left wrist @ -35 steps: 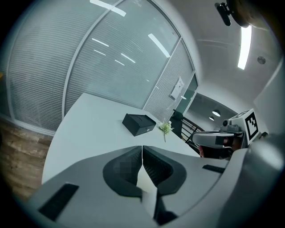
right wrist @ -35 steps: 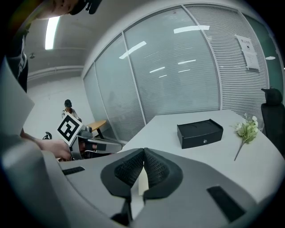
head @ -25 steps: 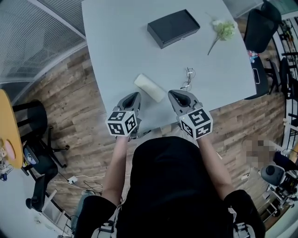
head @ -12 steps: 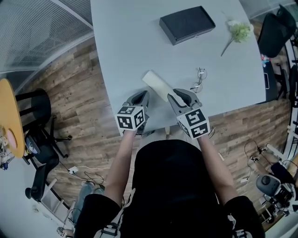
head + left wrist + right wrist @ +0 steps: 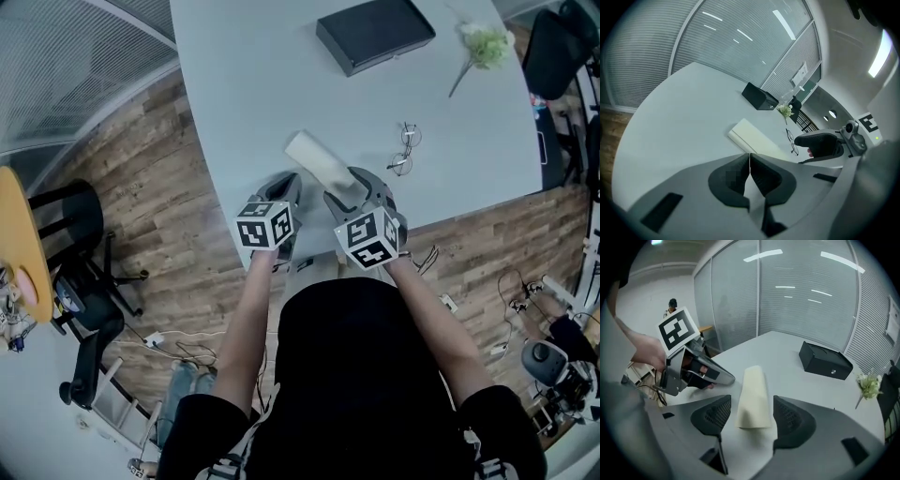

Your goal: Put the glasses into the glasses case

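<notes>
One table (image 5: 244,84) bears one cream case (image 5: 319,159), one pair of glasses (image 5: 405,150) near its right, and one black box (image 5: 375,33) and one flower (image 5: 486,45) farther off. Of two grippers, the left gripper (image 5: 749,159) has jaws together on nothing; the right gripper (image 5: 751,416) has just been opening its jaws, now wide with the case's near end between them, pads clear of it

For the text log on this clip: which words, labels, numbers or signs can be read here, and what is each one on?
"E": a large dark letter on the white wall, seen in the left gripper view.
Sheet on the glass partition: too small to read.
Marker cubes: square patterns only, no letters.
Glasses case and black box: no print visible.
</notes>
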`<state>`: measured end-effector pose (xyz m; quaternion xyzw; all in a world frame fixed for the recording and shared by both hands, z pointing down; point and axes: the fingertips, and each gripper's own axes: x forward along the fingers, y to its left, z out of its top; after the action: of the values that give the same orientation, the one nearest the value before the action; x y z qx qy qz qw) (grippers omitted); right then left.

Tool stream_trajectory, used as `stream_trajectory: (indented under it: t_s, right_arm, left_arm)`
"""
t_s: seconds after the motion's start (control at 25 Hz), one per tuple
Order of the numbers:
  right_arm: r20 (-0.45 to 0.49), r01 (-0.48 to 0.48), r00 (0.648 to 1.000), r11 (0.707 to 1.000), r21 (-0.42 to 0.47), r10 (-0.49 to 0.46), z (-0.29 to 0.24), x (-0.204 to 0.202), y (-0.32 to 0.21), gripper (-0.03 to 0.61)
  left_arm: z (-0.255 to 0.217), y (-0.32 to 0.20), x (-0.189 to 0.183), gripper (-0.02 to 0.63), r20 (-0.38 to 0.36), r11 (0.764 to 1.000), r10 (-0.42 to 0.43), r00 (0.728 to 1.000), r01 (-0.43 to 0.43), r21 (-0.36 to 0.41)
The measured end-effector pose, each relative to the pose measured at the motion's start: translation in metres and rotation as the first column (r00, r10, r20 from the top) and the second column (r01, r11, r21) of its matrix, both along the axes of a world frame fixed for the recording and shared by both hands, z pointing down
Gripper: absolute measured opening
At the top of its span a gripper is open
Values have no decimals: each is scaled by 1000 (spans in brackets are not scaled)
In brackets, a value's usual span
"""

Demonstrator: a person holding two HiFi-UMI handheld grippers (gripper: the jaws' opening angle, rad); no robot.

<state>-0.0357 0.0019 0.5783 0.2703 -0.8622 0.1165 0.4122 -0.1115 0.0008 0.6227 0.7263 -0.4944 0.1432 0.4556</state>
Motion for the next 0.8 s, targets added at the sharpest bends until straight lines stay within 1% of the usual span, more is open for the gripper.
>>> stream_trajectory:
  t_s: [0.16, 0.32, 0.44, 0.6, 0.8]
  right_arm:
    - [-49, 36, 998, 999, 9, -36, 12, -5, 0, 308]
    - [-96, 47, 994, 999, -10, -47, 28, -6, -3, 331]
    - [-110, 50, 993, 998, -24, -53, 37, -9, -4, 326]
    - [-130, 55, 990, 998, -26, -58, 44, -9, -5, 299]
    - [-150, 57, 987, 998, -26, -60, 49, -8, -5, 299]
  left_arm:
    - [3, -4, 1, 25, -2, 1000, 0, 1000, 0, -4]
    - [5, -10, 2, 25, -14, 1000, 2, 1000, -2, -7]
    - [8, -14, 2, 25, -20, 1000, 1, 1000, -1, -10]
    - [9, -18, 2, 25, -24, 1000, 8, 1000, -8, -8]
    - [9, -20, 4, 25, -23, 1000, 17, 1000, -17, -10]
